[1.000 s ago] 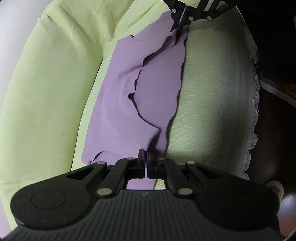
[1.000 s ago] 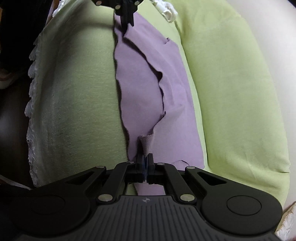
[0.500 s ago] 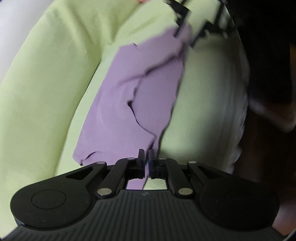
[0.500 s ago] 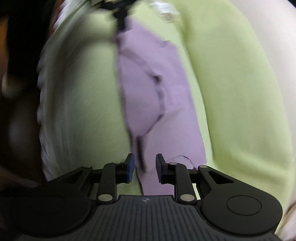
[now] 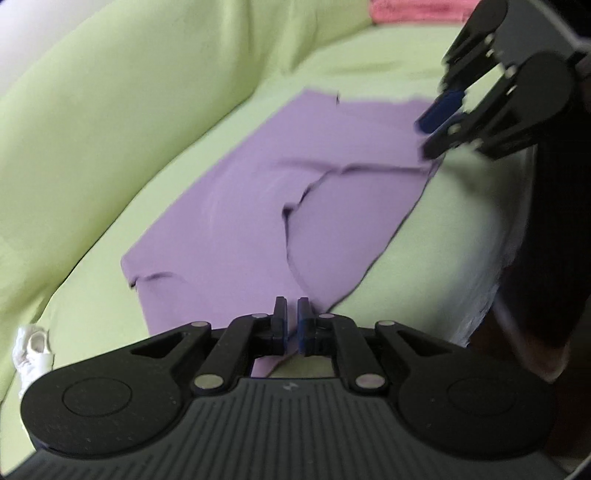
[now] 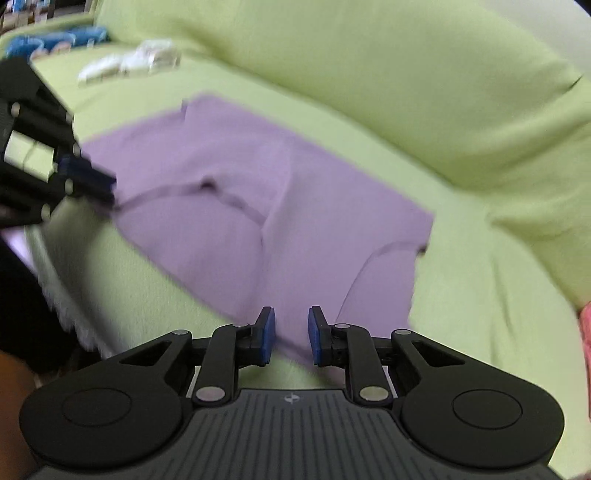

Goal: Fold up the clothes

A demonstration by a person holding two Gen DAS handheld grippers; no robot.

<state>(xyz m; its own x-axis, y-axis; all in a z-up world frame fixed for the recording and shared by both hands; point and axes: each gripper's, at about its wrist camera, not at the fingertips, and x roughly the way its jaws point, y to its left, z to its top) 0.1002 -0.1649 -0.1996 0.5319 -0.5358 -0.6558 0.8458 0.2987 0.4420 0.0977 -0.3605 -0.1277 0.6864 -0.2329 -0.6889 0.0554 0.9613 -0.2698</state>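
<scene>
Left wrist view: green sofa cover [image 5: 110,155] under purple garment [image 5: 240,221], lying flat with one flap doubled over. Left gripper [image 5: 291,325] nearly closed, pinching the near edge. Right wrist view: right gripper [image 6: 291,332] parted, empty, over the garment's [image 6: 258,192] near edge. Risk: one-sided pull dragging the fold askew.

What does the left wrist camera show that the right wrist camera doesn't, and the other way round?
Only the left wrist view shows its own left gripper nearly shut on the purple garment's edge, and the right gripper's open front. Only the right wrist view shows blue items at the far end, a white cloth on the seat, and its own fingers apart above the garment. Both share the purple garment spread on the green sofa cover, a pink item at the edge, and both grippers.
</scene>
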